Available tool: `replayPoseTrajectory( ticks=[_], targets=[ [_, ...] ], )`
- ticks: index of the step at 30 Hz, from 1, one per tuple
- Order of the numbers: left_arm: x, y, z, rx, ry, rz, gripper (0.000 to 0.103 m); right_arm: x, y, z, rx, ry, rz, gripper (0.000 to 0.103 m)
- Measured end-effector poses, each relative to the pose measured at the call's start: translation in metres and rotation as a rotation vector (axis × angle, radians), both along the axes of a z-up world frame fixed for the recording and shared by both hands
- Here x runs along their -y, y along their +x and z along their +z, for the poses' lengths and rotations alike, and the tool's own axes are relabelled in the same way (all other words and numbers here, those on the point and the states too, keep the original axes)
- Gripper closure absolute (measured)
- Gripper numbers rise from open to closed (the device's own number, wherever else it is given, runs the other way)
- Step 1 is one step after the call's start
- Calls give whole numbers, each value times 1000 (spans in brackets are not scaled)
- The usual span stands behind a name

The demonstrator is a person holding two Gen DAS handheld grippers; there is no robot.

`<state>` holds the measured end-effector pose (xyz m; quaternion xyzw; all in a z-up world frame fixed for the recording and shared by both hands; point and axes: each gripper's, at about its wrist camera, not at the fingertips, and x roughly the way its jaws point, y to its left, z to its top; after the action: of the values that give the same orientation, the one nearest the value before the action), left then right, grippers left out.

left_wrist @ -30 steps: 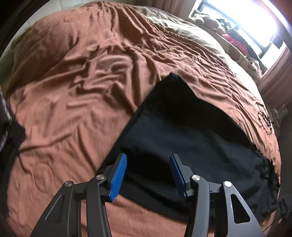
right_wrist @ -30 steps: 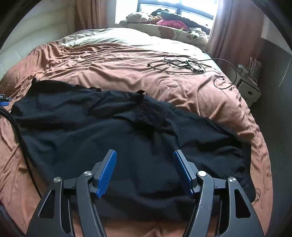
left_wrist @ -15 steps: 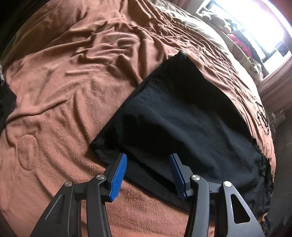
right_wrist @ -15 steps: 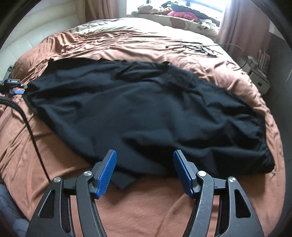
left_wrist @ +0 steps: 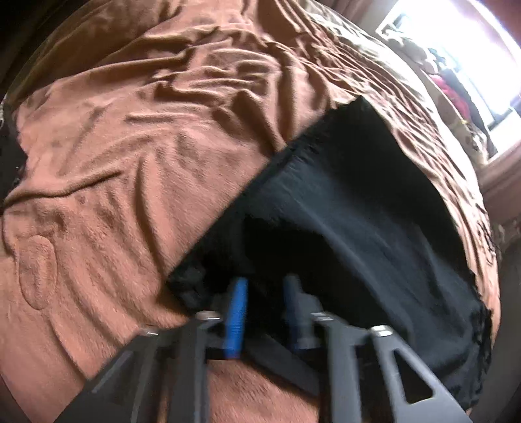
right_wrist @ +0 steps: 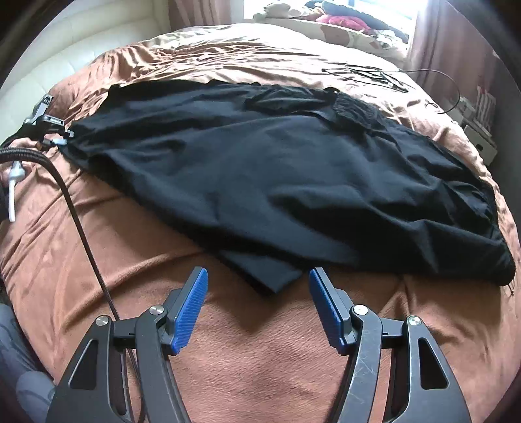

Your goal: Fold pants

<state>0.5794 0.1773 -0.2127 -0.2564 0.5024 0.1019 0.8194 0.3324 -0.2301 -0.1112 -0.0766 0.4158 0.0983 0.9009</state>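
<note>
Left gripper (left_wrist: 263, 293) fingers were open, now closing on the black pants (right_wrist: 276, 182) hem by bed's (right_wrist: 260, 358) near edge. Right gripper (right_wrist: 257, 293) open, empty. Fold grasp starting.

Setting: home bedroom. Large bed (right_wrist: 260, 374) under a rumpled brown blanket (left_wrist: 136, 169), padded cream headboard (right_wrist: 75, 65) at one side. Window (right_wrist: 384, 9) with brownish curtains (right_wrist: 456, 42); clothes and soft toys (right_wrist: 325, 19) heaped on the sill.
</note>
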Motion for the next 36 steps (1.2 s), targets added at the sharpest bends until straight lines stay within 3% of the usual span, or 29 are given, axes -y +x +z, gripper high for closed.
replayPoseTrajectory(
  ticks=[2, 10, 13, 16, 18, 20, 22, 28, 36],
  targets=[
    [-3, -4, 2, 17, -19, 18, 100, -2, 0, -2, -2, 3, 5, 40],
    [-10, -32, 21, 54, -16, 6, 101, -7, 4, -14, -10, -47, -41, 41],
    [-15, -38, 16, 46, -34, 3, 101, -6, 5, -16, -28, -15, -55, 51],
    [-12, -29, 13, 7, -26, -40, 99, -4, 1, -15, -40, 22, -51, 51],
    [-19, -34, 12, 16, -69, -19, 88, -2, -5, -12, -30, 56, -39, 51],
    [-24, -39, 14, 31, -73, 0, 66, 6, -9, -9, -30, 106, -26, 51],
    [-29, -44, 15, 43, -86, 9, 62, 17, -15, -6, -33, 204, -20, 51],
    [-37, -46, 2, 35, -166, 36, 62, 57, -7, -17, -86, 521, -72, 51],
    [-39, -32, -7, 63, -185, 64, 62, 87, 2, -46, -146, 768, -172, 51]
  ],
)
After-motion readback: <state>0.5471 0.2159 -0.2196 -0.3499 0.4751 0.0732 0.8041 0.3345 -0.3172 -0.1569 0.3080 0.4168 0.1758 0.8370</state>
